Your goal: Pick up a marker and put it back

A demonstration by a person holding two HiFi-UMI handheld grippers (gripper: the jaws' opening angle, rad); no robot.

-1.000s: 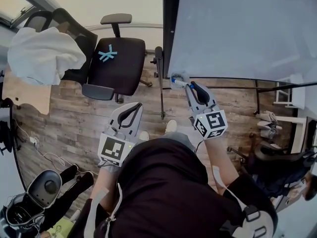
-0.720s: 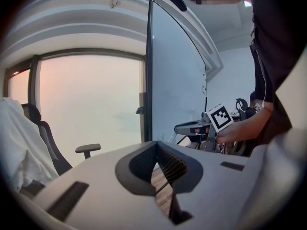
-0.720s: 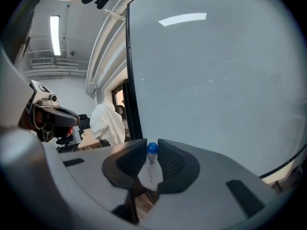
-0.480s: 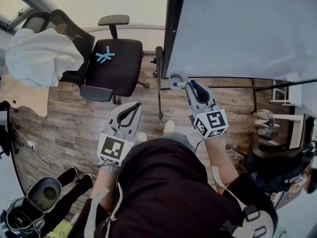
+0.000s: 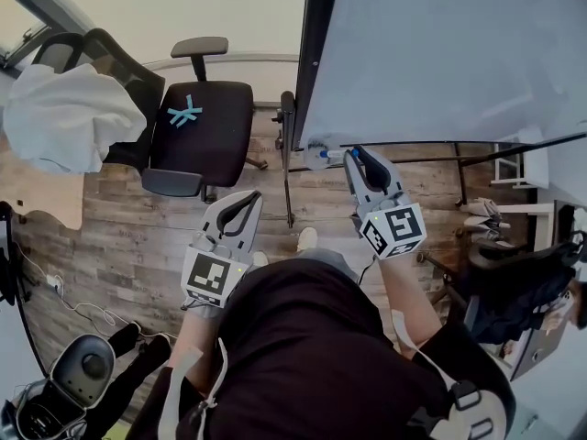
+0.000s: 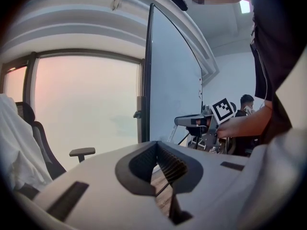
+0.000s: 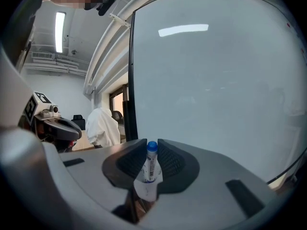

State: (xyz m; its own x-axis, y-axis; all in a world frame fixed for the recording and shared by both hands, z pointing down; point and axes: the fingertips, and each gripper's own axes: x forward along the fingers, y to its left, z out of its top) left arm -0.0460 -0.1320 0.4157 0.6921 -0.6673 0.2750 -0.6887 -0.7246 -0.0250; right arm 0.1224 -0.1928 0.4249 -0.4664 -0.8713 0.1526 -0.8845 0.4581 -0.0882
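A white marker with a blue cap (image 7: 150, 163) stands clamped between the jaws of my right gripper (image 7: 151, 152), cap end pointing toward the whiteboard (image 7: 216, 80). In the head view the right gripper (image 5: 356, 157) is held up at the whiteboard's (image 5: 440, 53) lower left corner, and the marker (image 5: 332, 154) sticks out leftward from its tips. My left gripper (image 5: 244, 202) hangs lower over the wooden floor, jaws closed together with nothing between them, also seen in the left gripper view (image 6: 158, 164).
A black office chair (image 5: 197, 126) with a blue tape cross stands left of the whiteboard's black frame post (image 5: 307, 62). Another chair draped with white cloth (image 5: 64, 117) is further left. Chairs and a desk (image 5: 514, 273) crowd the right side.
The view has shifted slightly; the right gripper with the marker stays at the whiteboard's lower corner, edging a little right. The left gripper holds still.
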